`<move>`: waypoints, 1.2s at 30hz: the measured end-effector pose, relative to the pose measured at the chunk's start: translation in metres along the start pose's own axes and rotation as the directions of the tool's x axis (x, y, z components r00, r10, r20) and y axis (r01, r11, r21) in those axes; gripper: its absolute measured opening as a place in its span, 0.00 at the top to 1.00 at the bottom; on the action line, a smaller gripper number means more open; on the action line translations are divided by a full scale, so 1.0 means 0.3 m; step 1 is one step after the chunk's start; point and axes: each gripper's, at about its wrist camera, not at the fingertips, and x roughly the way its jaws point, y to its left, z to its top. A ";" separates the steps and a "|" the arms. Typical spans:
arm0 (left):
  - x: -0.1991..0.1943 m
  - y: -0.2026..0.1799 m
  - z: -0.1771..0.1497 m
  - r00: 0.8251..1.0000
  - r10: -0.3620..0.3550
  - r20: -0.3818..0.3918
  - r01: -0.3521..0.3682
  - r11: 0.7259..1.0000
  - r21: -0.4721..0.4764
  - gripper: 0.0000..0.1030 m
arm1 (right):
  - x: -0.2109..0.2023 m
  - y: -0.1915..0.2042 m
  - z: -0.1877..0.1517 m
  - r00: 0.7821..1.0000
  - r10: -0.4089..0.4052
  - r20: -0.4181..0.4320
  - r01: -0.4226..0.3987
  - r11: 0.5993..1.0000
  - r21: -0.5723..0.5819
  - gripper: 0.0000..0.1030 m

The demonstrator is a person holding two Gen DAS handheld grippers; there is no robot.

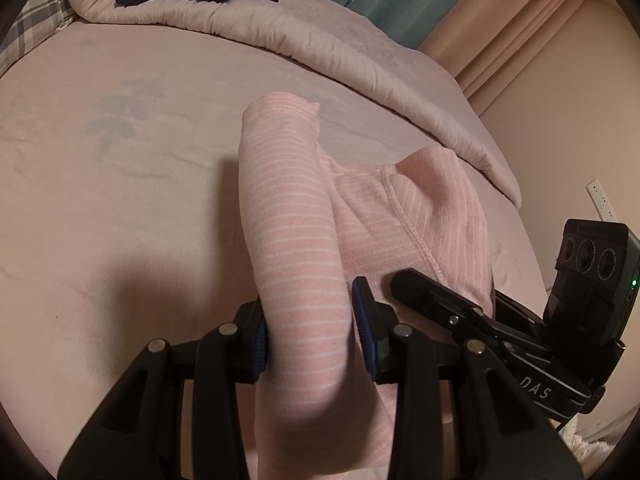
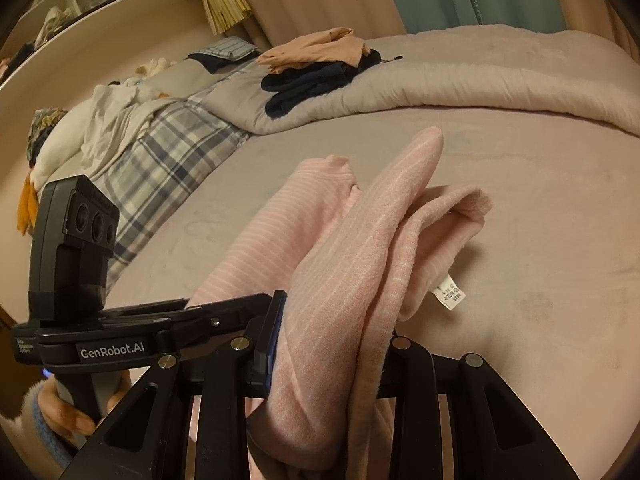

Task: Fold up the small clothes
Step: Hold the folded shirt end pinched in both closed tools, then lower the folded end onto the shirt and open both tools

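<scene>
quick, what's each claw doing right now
Left claw: shut on the pink striped garment.
Right claw: shut on the same pink striped garment, bunched folds between its fingers.

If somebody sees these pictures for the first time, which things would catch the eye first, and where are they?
First comes the pink striped garment, lifted off the bed at the picture's centre, with the left gripper and the right gripper each shut on a part of it. Next, its white care label hangs at the right side. Farther back, dark navy clothes lie on the rolled quilt.
</scene>
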 end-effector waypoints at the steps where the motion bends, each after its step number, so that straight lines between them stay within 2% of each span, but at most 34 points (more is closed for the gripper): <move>1: 0.001 0.002 0.002 1.000 0.002 0.002 -0.002 1.000 0.001 0.66 | 0.004 -0.003 0.001 1.000 0.000 0.001 0.000 1.000 -0.001 0.67; 28: 0.104 0.002 0.093 0.999 0.032 0.015 -0.033 0.999 0.038 0.66 | 0.050 -0.045 0.049 0.999 -0.032 0.040 0.032 0.999 0.005 0.67; 34: 0.175 0.051 0.096 0.998 0.055 -0.035 -0.056 0.998 0.000 0.66 | 0.116 -0.106 0.040 0.999 -0.030 -0.025 0.032 0.995 0.093 0.67; 36: 0.188 0.067 0.091 0.996 0.085 -0.040 -0.086 0.996 -0.005 0.66 | 0.134 -0.139 0.030 0.998 -0.028 -0.055 0.035 0.990 0.137 0.67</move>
